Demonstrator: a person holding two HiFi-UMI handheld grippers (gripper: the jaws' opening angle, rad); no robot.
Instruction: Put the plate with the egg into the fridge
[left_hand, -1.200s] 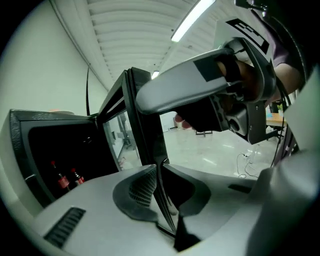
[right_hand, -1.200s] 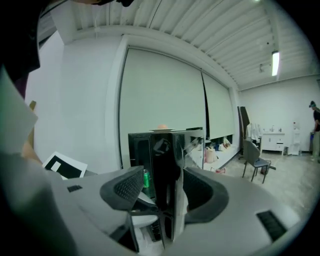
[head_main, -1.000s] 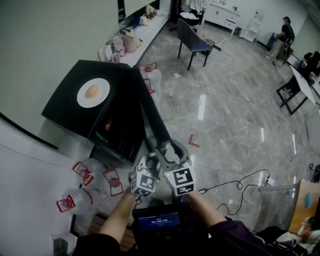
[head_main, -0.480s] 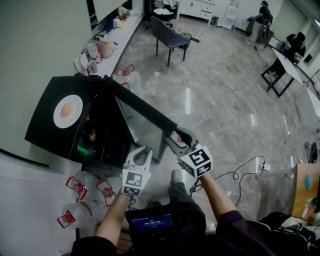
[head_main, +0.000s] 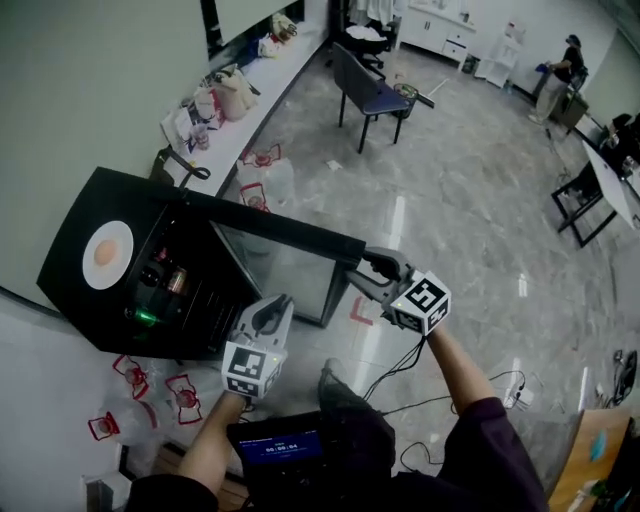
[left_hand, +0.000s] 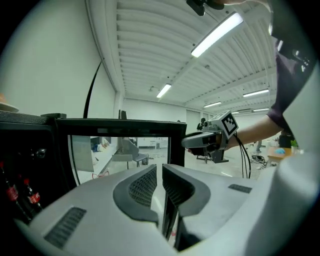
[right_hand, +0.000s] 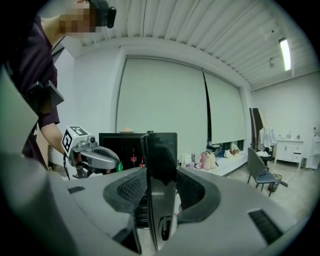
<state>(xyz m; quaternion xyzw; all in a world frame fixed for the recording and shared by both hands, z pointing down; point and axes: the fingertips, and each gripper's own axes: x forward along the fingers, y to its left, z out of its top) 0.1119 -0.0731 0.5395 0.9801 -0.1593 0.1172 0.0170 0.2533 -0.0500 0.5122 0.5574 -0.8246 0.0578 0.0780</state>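
Observation:
A white plate (head_main: 107, 256) with a brown egg (head_main: 103, 255) lies on top of the black mini fridge (head_main: 70, 305) at the left. The fridge's glass door (head_main: 270, 235) stands swung wide open. My right gripper (head_main: 368, 265) is shut on the door's free edge. In the right gripper view the door (right_hand: 162, 150) runs between the pads of that gripper (right_hand: 159, 187). My left gripper (head_main: 272, 308) hangs shut and empty in front of the open fridge, apart from the door. Bottles (head_main: 165, 275) stand on the shelves inside.
Water bottle packs with red handles (head_main: 130, 390) lie on the floor by the fridge's near side. A counter with bags (head_main: 235, 95) runs along the wall. A chair (head_main: 370, 90) stands beyond the door, and a cable (head_main: 480, 385) trails on the floor at the right.
The fridge door has swung from partly open to wide open, with my right gripper travelling right on its edge. My left gripper has parted from the right one and stayed low.

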